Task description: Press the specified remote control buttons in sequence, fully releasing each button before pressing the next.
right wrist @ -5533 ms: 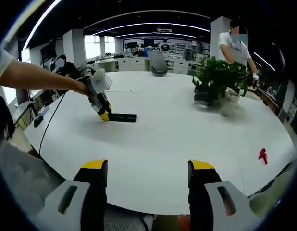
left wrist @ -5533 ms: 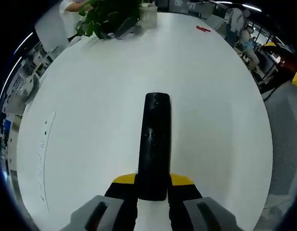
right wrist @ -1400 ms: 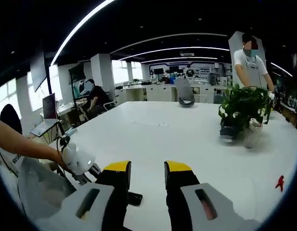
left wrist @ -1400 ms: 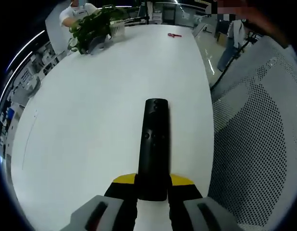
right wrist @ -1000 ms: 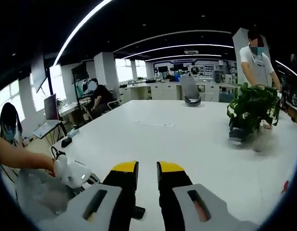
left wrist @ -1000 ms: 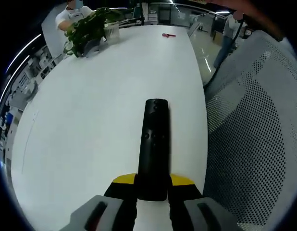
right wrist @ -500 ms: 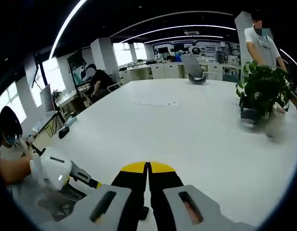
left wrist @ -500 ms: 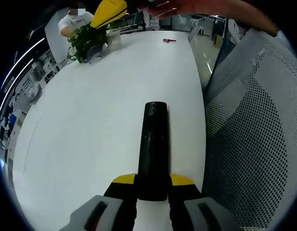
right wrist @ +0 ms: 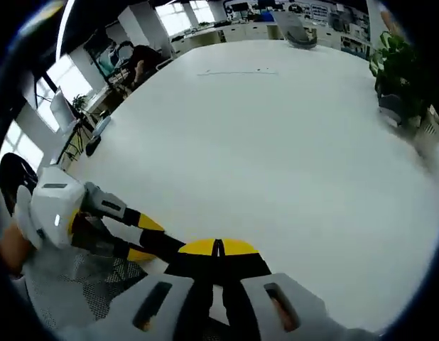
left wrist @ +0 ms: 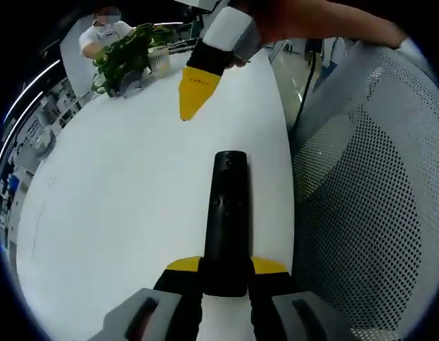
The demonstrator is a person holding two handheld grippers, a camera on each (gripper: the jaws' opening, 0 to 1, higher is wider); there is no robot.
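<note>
In the left gripper view, the left hand-held gripper [left wrist: 225, 273] is closed on the near end of the black remote control [left wrist: 227, 213], and it holds the remote out flat over the white bench [left wrist: 113, 185], close to the bench edge beside a grey mesh chair [left wrist: 361, 206]. The button side of the remote faces up, but the small buttons are too blurred to tell apart. The right hand-held gripper [left wrist: 194, 92] comes in from above with its two yellow tips pressed together, pointing down, and it is apart from the remote, above its far end. In the right gripper view the right gripper's jaws meet with nothing between them. A potted plant [left wrist: 126, 57] stands at the far side of the bench. I judge that the step in hand is the approach to a button press. The next move calls for lowering the closed tips onto the right button while the left gripper keeps the remote steady, and then lifting fully off.
</note>
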